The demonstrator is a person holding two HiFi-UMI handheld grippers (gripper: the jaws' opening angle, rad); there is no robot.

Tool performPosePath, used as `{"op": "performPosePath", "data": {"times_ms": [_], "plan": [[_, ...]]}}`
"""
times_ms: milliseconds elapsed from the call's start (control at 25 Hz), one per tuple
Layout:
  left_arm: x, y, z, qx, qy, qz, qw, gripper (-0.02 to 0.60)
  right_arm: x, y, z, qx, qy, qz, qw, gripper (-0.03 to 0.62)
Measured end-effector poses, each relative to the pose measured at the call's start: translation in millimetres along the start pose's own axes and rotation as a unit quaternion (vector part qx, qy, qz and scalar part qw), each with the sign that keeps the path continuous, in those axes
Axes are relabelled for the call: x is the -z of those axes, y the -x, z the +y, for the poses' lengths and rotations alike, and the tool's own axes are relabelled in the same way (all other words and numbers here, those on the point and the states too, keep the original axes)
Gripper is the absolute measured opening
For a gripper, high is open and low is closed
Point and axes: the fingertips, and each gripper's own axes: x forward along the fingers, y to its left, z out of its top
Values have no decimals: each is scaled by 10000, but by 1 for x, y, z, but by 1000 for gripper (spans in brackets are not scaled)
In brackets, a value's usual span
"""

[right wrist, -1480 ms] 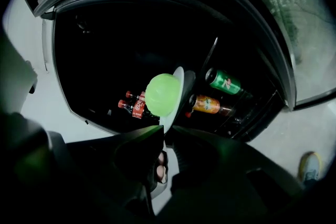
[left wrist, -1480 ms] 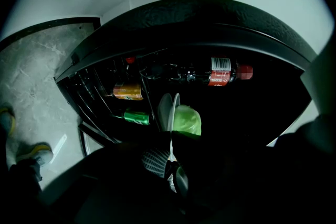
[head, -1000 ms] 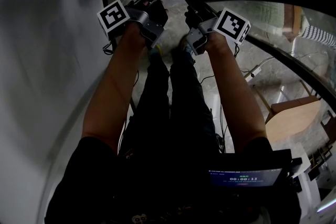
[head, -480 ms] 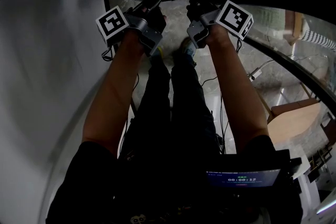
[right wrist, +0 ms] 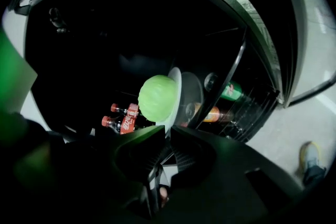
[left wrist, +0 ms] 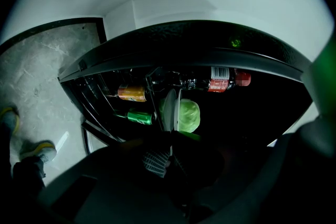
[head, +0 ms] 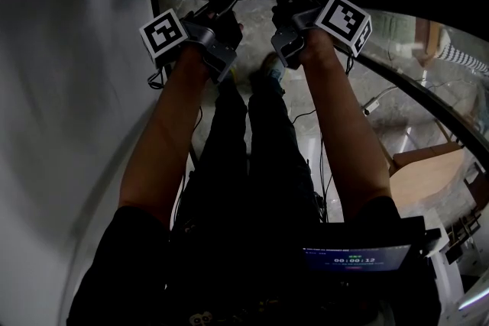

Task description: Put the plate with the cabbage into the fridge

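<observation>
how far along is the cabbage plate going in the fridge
Done: fridge open, plate with cabbage lifted. In hand: left gripper and right gripper clamp its rim at the opening, right fingers just closing tighter. Left: set it down inside, release.

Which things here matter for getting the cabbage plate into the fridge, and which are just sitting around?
For the job:
plate
cabbage
fridge

Just there:
cola bottles
orange drink
green drink
</observation>
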Motion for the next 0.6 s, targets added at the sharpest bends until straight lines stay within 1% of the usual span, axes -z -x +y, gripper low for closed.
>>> {"op": "performPosePath", "data": {"times_ms": [120, 400, 600], "plan": [[0, -1, 0, 8, 11, 8, 10000, 15, 2, -1, 0, 181, -89, -28, 9998, 41], [-1, 0, 3, -84, 46, -19, 10000, 15, 1, -1, 3, 279, -115, -63, 9995, 43], [-1, 0, 4, -143, 49, -22, 9999, 15, 1, 0, 2, 499, -172, -99, 9986, 49]]}}
